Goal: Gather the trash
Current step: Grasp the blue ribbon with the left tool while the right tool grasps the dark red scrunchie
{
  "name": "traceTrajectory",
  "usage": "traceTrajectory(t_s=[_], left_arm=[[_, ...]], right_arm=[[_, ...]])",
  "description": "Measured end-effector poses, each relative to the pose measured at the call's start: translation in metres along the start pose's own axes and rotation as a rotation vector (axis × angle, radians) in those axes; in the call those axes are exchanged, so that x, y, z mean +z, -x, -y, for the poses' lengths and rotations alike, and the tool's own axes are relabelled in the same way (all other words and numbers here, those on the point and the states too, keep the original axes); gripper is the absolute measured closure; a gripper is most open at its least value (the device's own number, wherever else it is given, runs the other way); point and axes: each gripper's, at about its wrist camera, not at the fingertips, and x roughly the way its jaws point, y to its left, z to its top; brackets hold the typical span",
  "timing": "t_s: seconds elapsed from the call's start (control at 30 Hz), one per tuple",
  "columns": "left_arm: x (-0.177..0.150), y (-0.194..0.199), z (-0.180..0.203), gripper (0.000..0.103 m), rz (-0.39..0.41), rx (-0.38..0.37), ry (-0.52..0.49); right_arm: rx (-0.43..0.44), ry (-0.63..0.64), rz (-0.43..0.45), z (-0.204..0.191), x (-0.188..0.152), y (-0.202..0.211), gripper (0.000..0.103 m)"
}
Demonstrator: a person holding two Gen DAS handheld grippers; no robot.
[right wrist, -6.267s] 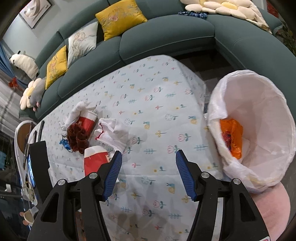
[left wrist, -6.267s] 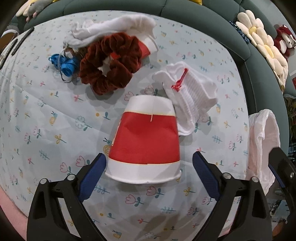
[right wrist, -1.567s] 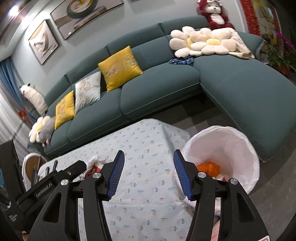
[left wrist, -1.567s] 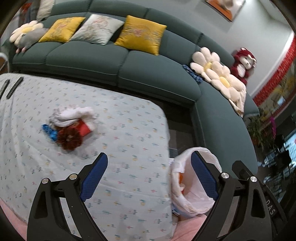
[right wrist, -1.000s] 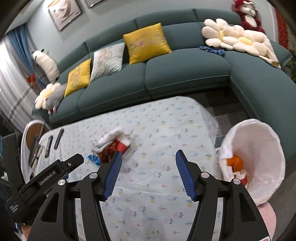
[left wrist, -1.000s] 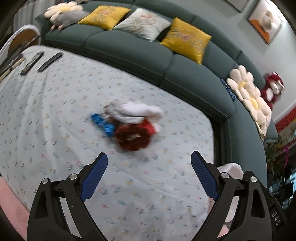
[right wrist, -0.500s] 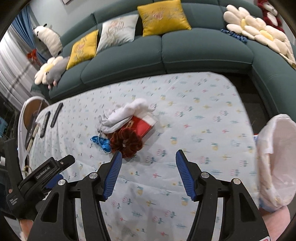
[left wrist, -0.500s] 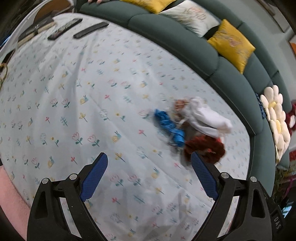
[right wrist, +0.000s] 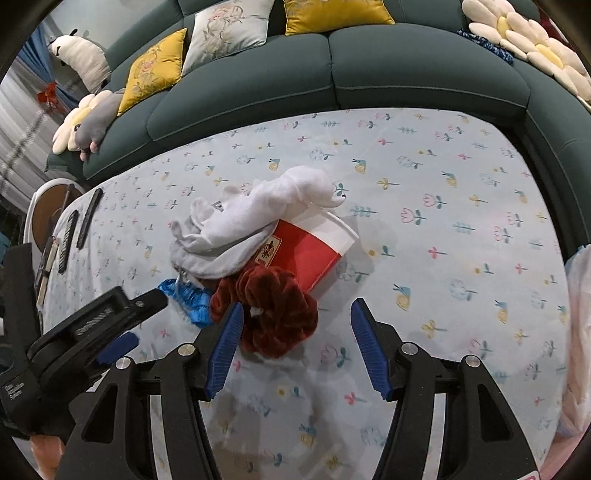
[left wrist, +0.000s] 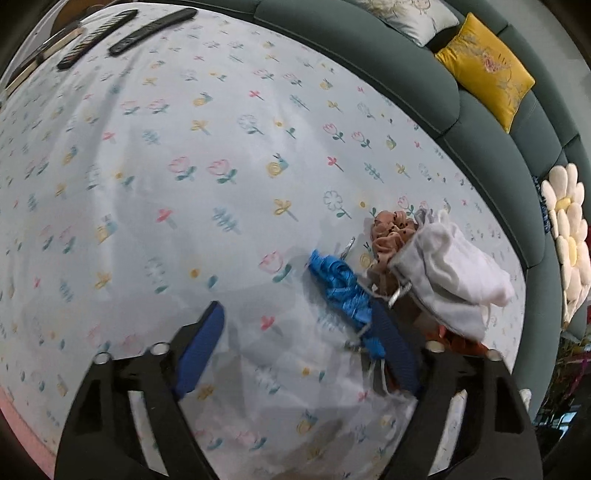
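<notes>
Teal sectional sofa [right wrist: 424, 70] is seen wrapping the far and right edges of the table, which is covered by a floral tablecloth [left wrist: 177, 155]. Wide bare cloth is shown left of the trash pile and toward the right edge. White bin liner [right wrist: 578, 332] is partly seen at the right edge. Pile sits mid-table: white cloth [right wrist: 255, 218] draped over a tipped red paper cup [right wrist: 310, 247], small emblem on it unreadable; dark red scrunchie [right wrist: 277, 310] touching the cup; blue ribbon [left wrist: 343, 291] beside it. Right gripper [right wrist: 295, 339] is held open, jaws flanking the scrunchie. Left gripper [left wrist: 299, 347] is open, right finger touching the ribbon. Two remotes [left wrist: 129, 29] lie at the far left edge.
</notes>
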Motion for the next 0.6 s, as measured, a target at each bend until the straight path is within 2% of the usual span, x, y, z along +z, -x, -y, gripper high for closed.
traceTrajectory(t_s=[0.07, 0.13, 0.23, 0.27, 0.4, 0.43, 0.5, 0.6], left_arm=[[0.003, -0.01, 0.003, 0.039, -0.02, 0.007, -0.006], [0.006, -0.012, 0.005, 0.039, 0.0, 0.014, -0.007], [0.01, -0.013, 0.011, 0.046, 0.007, 0.018, -0.029], [0.01, -0.014, 0.014, 0.054, 0.007, 0.009, -0.039], [0.005, -0.013, 0.022, 0.078, 0.002, -0.021, -0.085], [0.004, -0.013, 0.024, 0.08, 0.003, -0.022, -0.094], [-0.002, -0.011, 0.027, 0.092, 0.002, -0.026, -0.116], [-0.016, -0.013, 0.029, 0.099, -0.034, -0.028, -0.126]], right_arm=[[-0.006, -0.002, -0.007, 0.001, 0.003, -0.007, 0.045], [-0.006, -0.009, -0.011, 0.002, 0.005, -0.013, 0.049], [0.003, -0.009, -0.021, 0.002, 0.006, -0.02, 0.063], [0.009, -0.007, -0.03, 0.002, 0.005, -0.023, 0.072], [0.026, -0.015, -0.045, 0.006, 0.0, -0.025, 0.083], [0.031, -0.017, -0.051, 0.008, -0.002, -0.025, 0.086], [0.042, -0.027, -0.062, 0.011, -0.007, -0.024, 0.087], [0.052, -0.046, -0.068, 0.018, -0.018, -0.018, 0.088]])
